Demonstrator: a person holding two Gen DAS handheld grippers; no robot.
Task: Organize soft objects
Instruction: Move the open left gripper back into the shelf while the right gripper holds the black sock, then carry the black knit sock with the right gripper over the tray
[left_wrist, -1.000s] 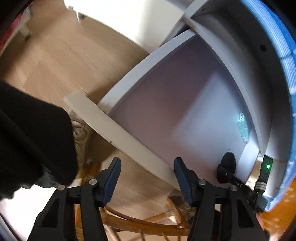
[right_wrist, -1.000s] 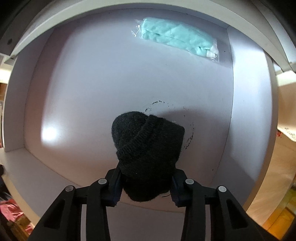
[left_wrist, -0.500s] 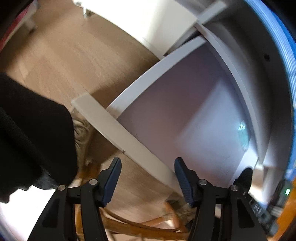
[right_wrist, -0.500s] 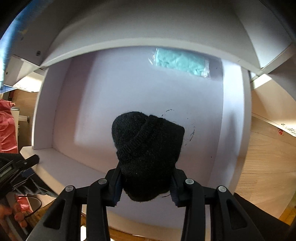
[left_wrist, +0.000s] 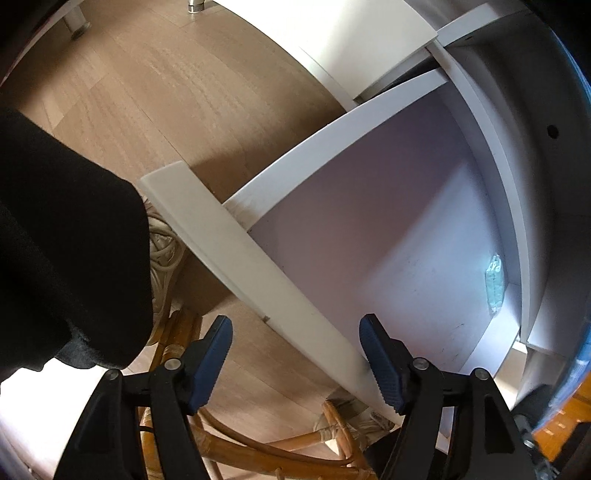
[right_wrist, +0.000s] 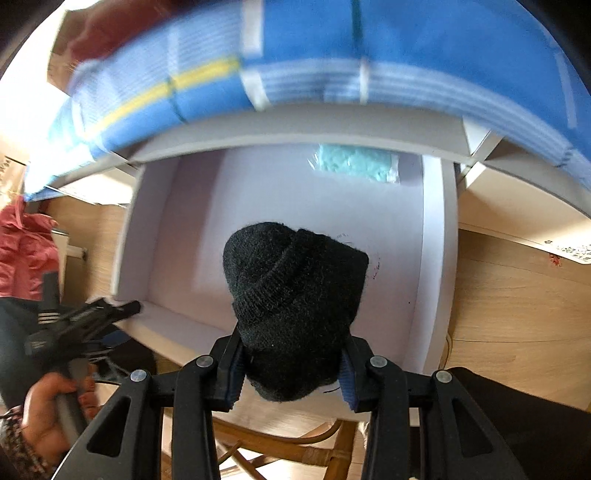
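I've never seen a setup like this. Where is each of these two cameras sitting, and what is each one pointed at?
Left wrist: on the left gripper, looking past its open, empty fingers at the white drawer and wood floor; a dark sleeve shows.
Right wrist: on the right gripper, looking into the drawer over the black beanie it clamps; the person's hand shows.
Shared: drawer and teal packet.

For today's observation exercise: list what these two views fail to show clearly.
- Right wrist view: the blue striped item on top is motion-blurred, unidentifiable.
- Right wrist view: the black beanie covers the drawer floor behind it.
- Left wrist view: the teal packet is too small to identify.
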